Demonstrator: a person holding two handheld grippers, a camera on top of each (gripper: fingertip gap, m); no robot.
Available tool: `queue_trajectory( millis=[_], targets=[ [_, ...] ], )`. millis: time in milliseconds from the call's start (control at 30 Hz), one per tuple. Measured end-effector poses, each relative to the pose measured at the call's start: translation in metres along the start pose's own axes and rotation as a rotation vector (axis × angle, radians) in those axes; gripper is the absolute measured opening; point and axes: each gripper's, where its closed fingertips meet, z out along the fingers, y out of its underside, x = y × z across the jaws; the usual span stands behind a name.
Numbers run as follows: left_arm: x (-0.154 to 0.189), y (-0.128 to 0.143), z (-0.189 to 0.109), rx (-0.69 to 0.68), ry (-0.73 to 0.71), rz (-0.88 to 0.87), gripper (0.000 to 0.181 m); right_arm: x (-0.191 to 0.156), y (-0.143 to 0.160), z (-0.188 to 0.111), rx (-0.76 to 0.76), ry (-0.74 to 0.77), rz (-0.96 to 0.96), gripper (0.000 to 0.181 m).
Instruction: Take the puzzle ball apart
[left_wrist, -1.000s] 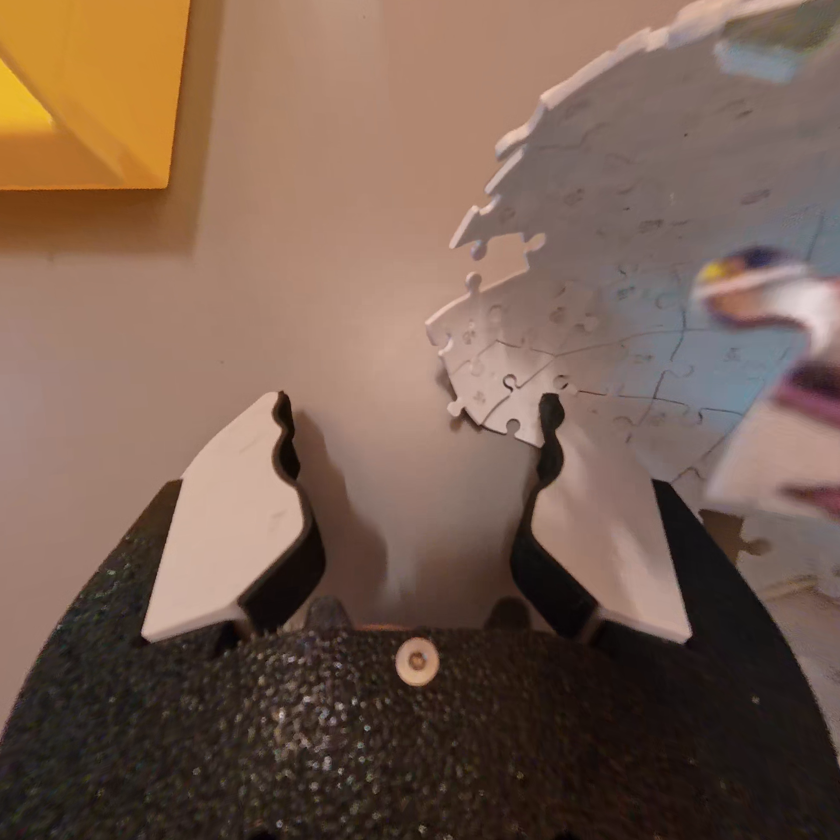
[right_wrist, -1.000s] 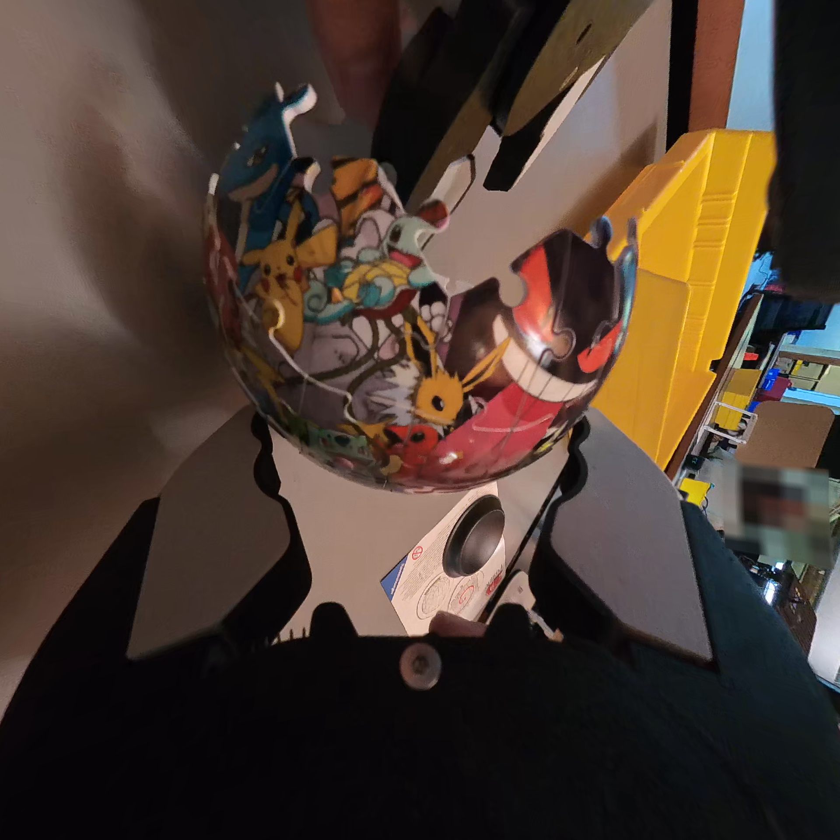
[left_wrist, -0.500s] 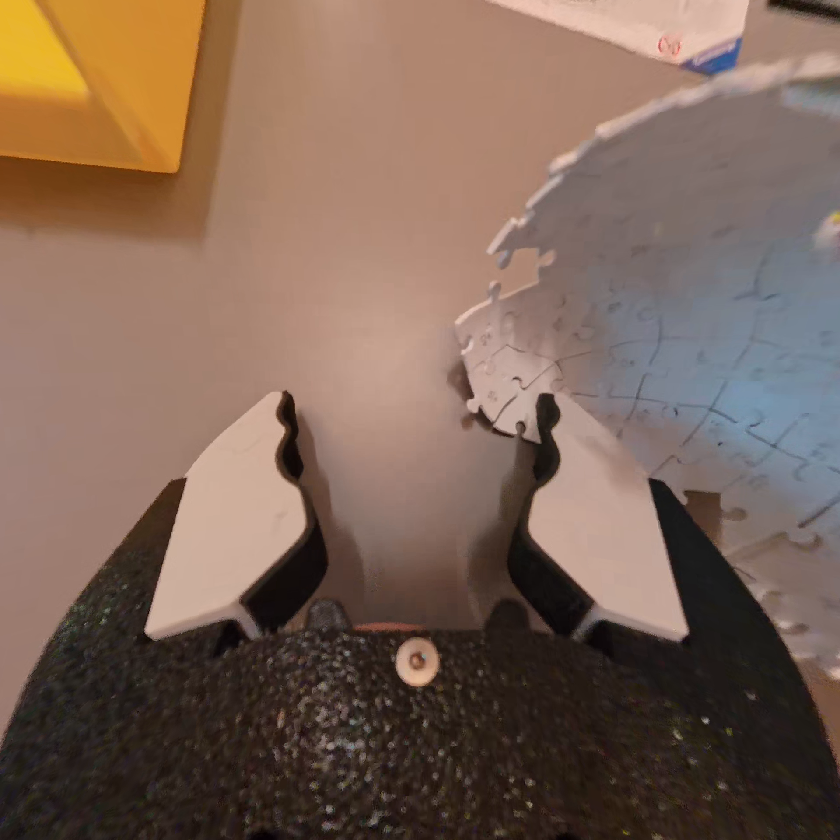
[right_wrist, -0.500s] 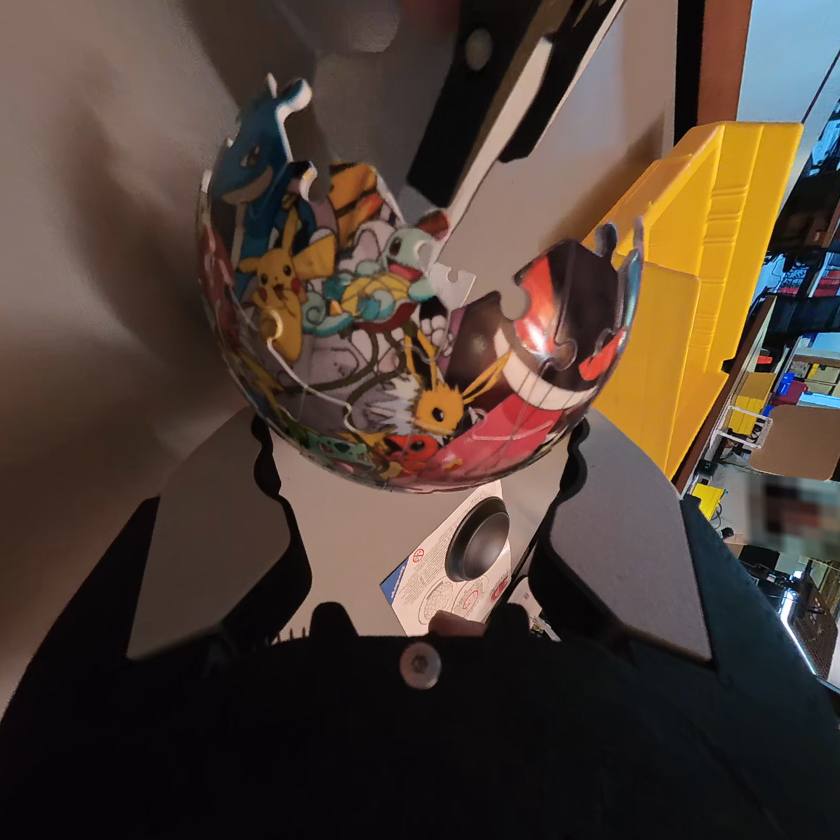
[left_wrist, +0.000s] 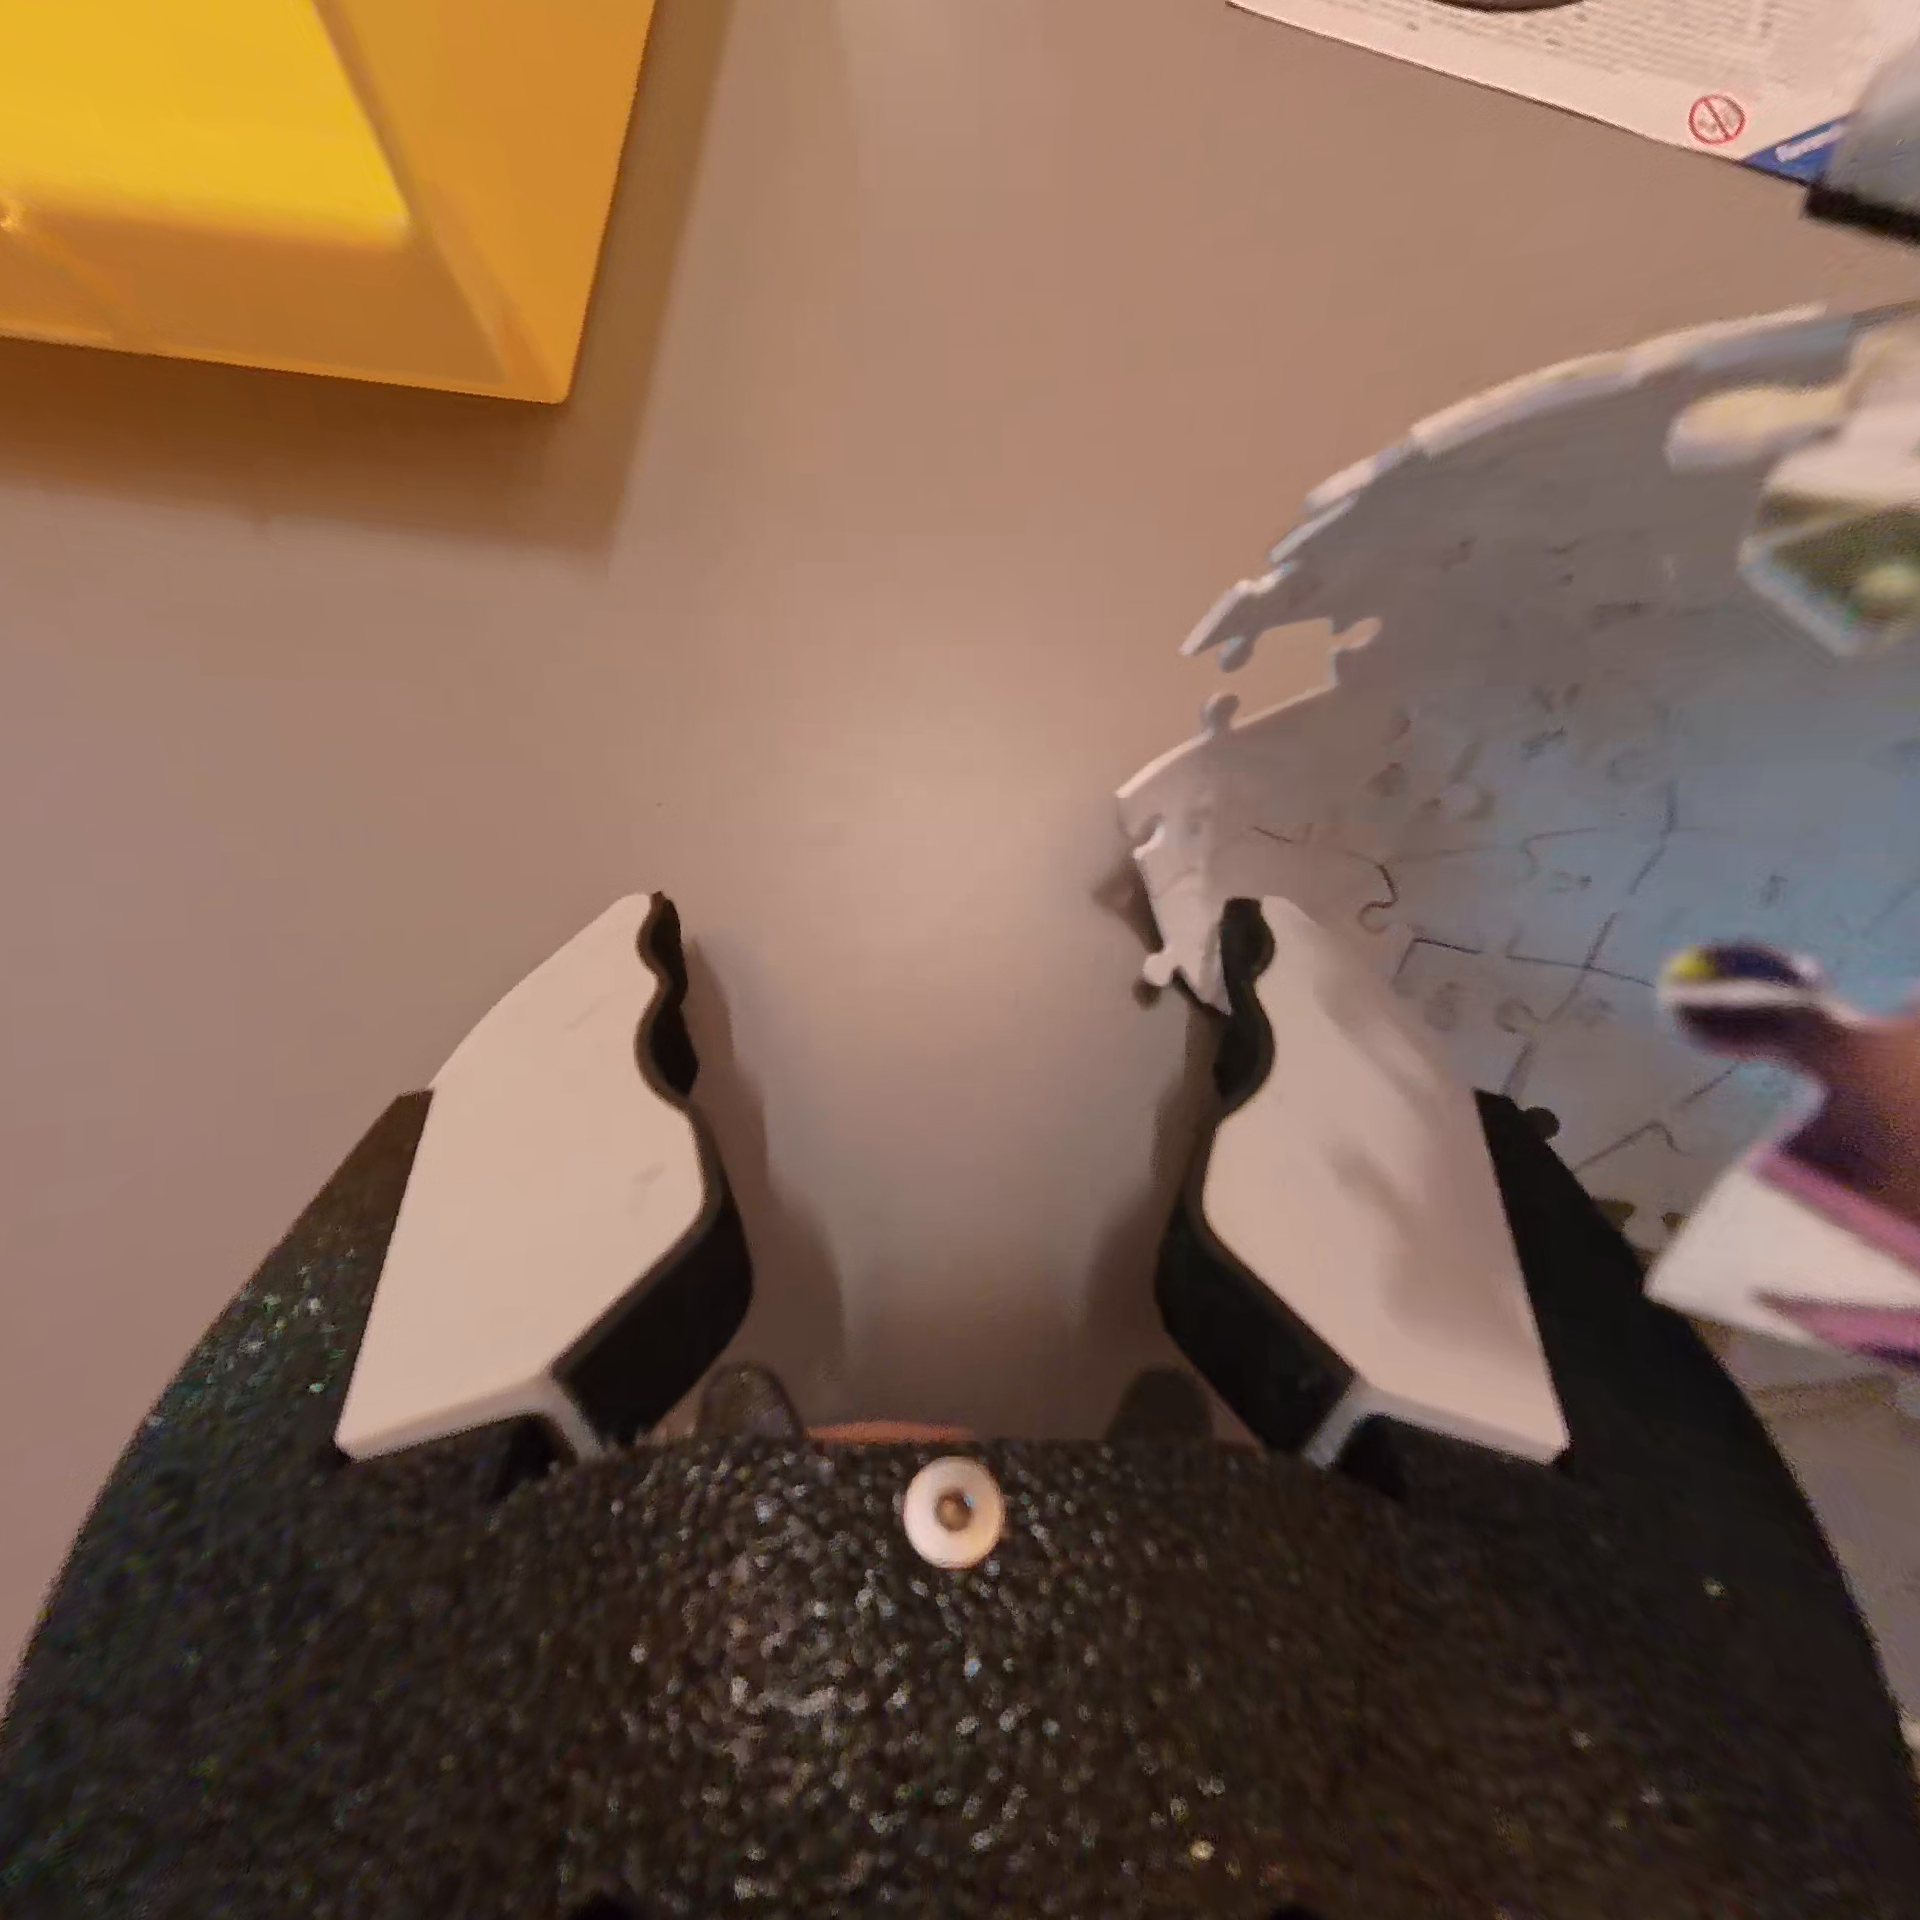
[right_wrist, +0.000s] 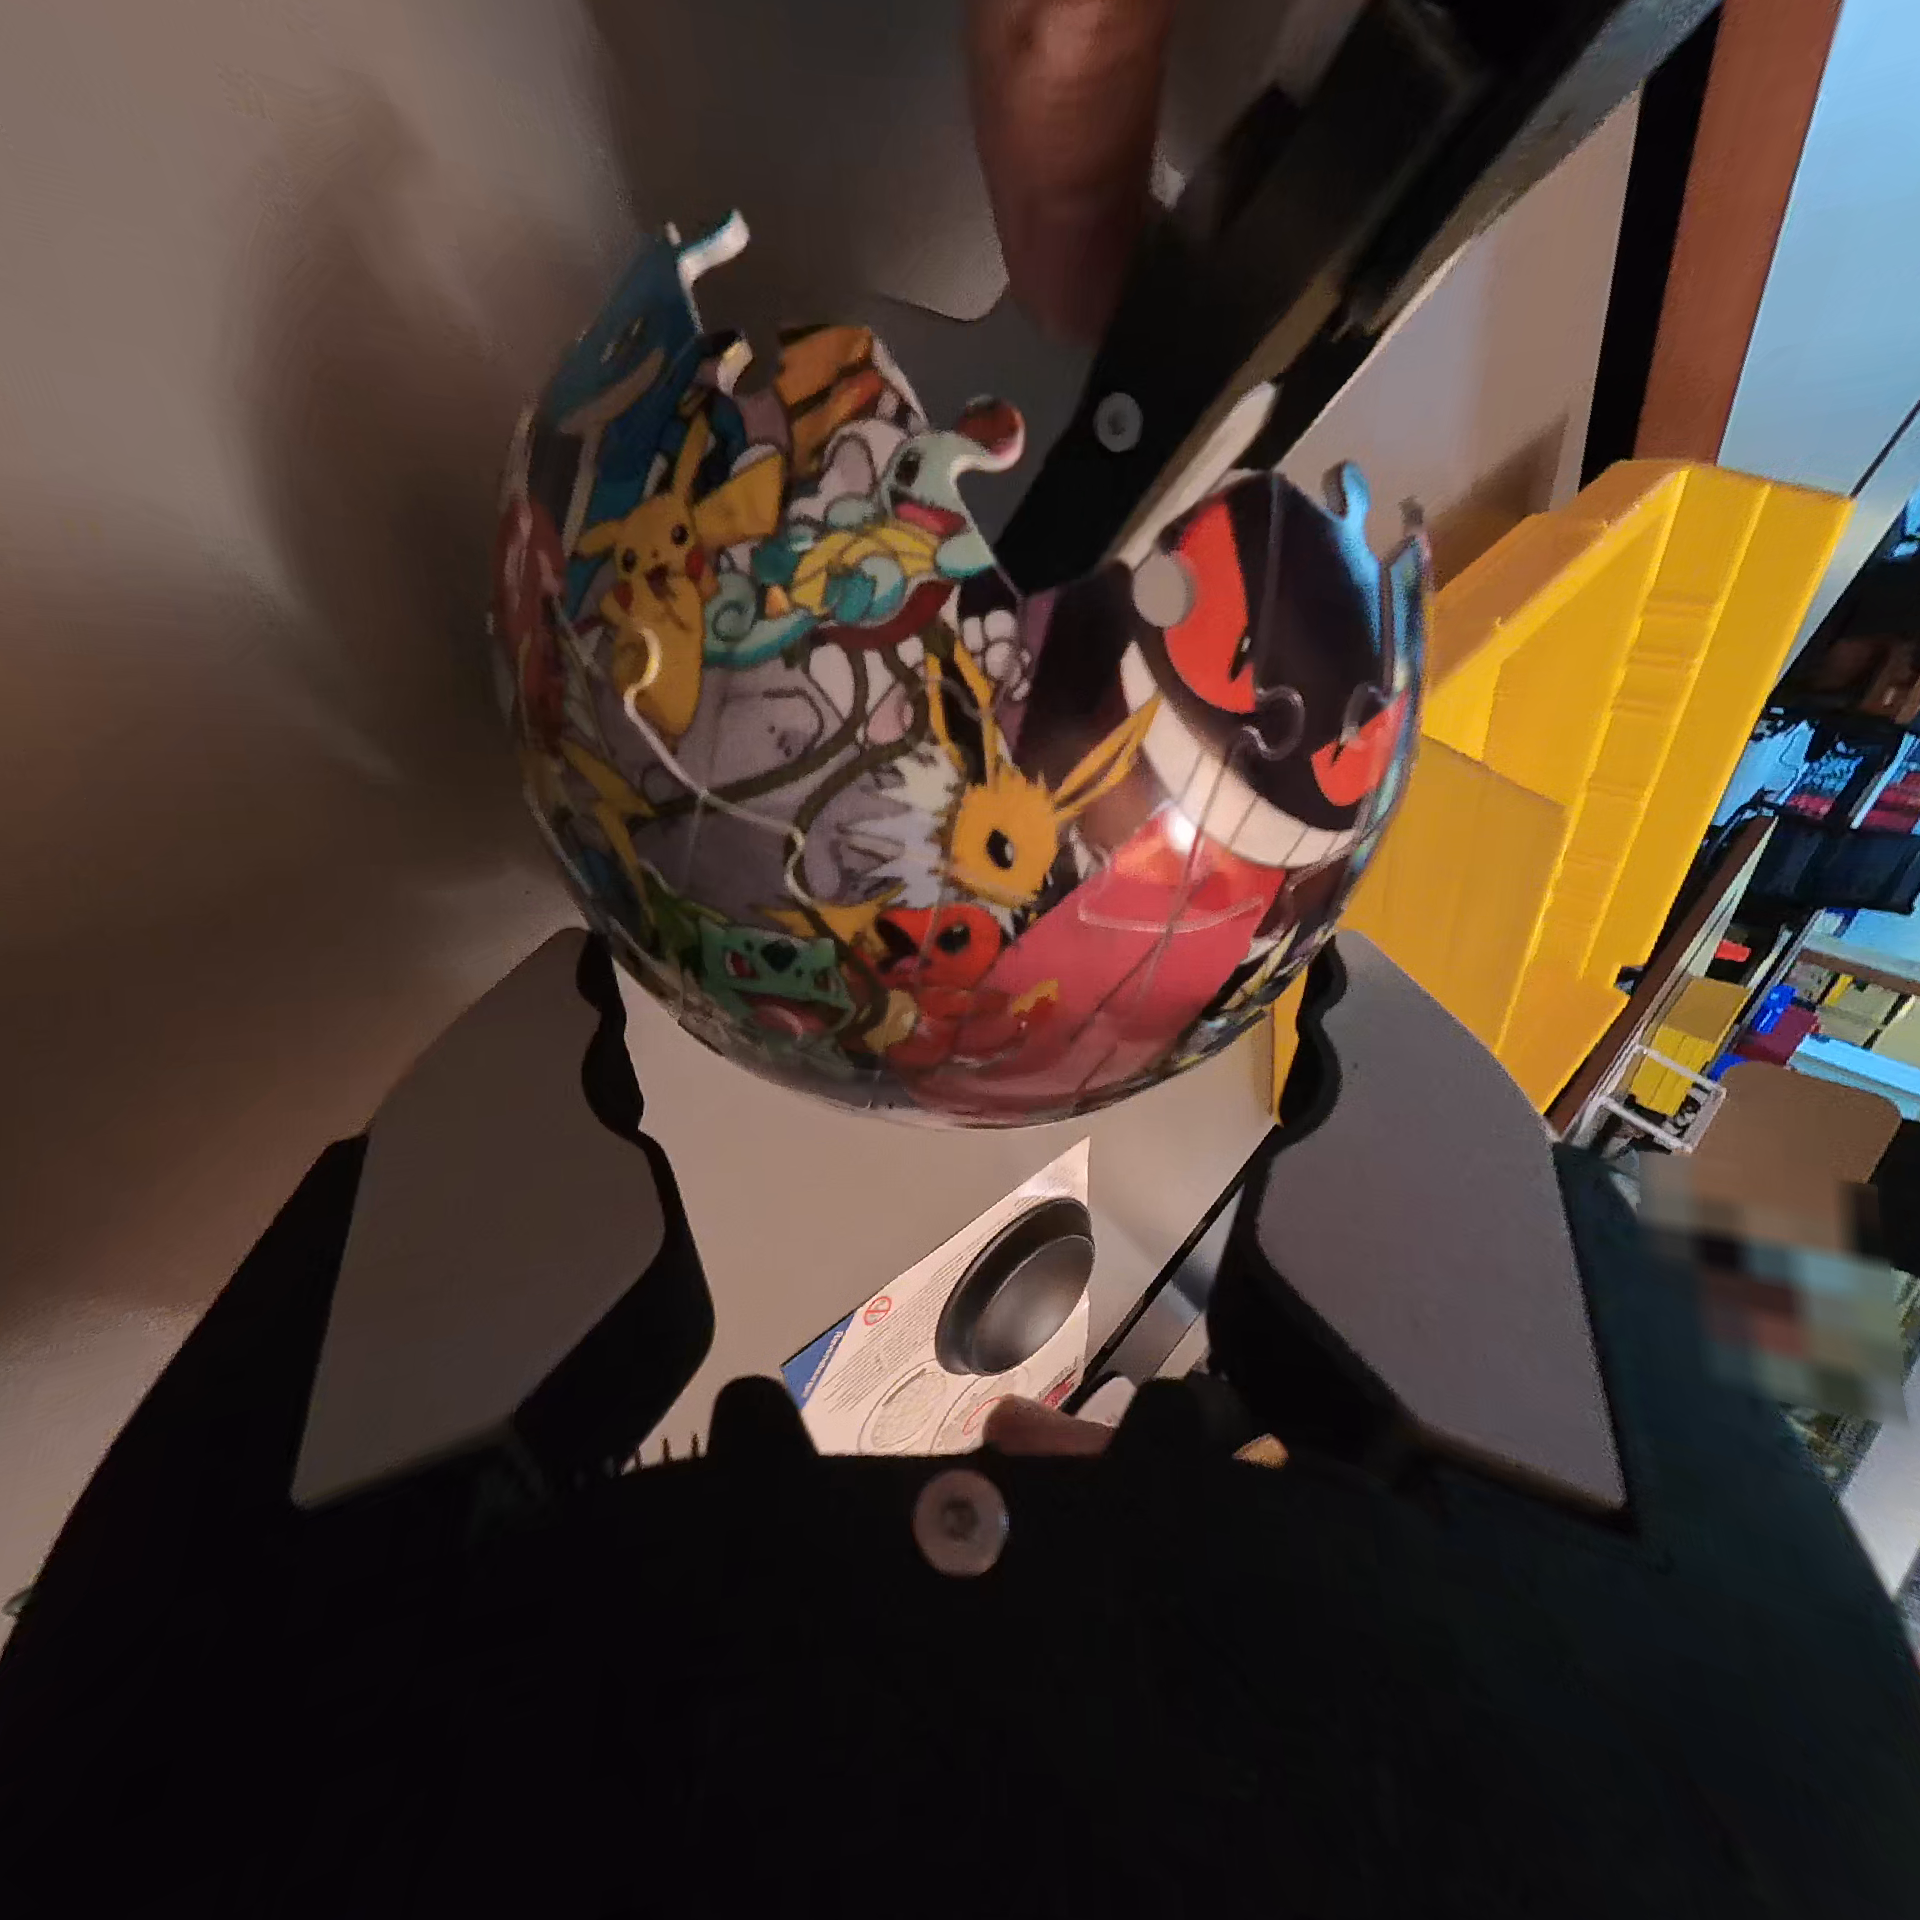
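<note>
The half-open, cartoon-covered plastic puzzle ball (right_wrist: 956, 727) sits between the right gripper (right_wrist: 961, 997), whose jaws squeeze its sides. The left gripper (left_wrist: 951, 935) has its jaws spread at the ball's jagged edge. Pinch one piece and pull gently.

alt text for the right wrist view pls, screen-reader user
A half-dismantled puzzle ball with colourful cartoon creatures sits held between the right gripper's fingertips. The left gripper reaches down to its jagged open rim. Behind: a yellow bin, and a printed leaflet on the grey table.
</note>
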Motion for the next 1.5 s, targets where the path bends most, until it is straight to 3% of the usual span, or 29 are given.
queue_trajectory(
  millis=[567,767,1133,1500],
  targets=[
    [0.008,0.007,0.007,-0.033,0.036,0.01,0.096,-0.003,0.008,0.001,0.018,0.013,0.062,0.123],
    [0.01,0.0,0.01,0.002,0.043,-0.061,0.095,-0.004,0.006,0.001,0.035,0.025,0.069,0.123],
    [0.017,-0.001,0.015,0.014,0.027,-0.004,0.1,-0.006,0.014,0.004,0.037,0.016,0.108,0.122],
    [0.021,0.002,0.013,0.017,0.066,0.045,0.099,-0.008,0.018,0.0,0.016,0.109,0.076,0.123]
  ],
)
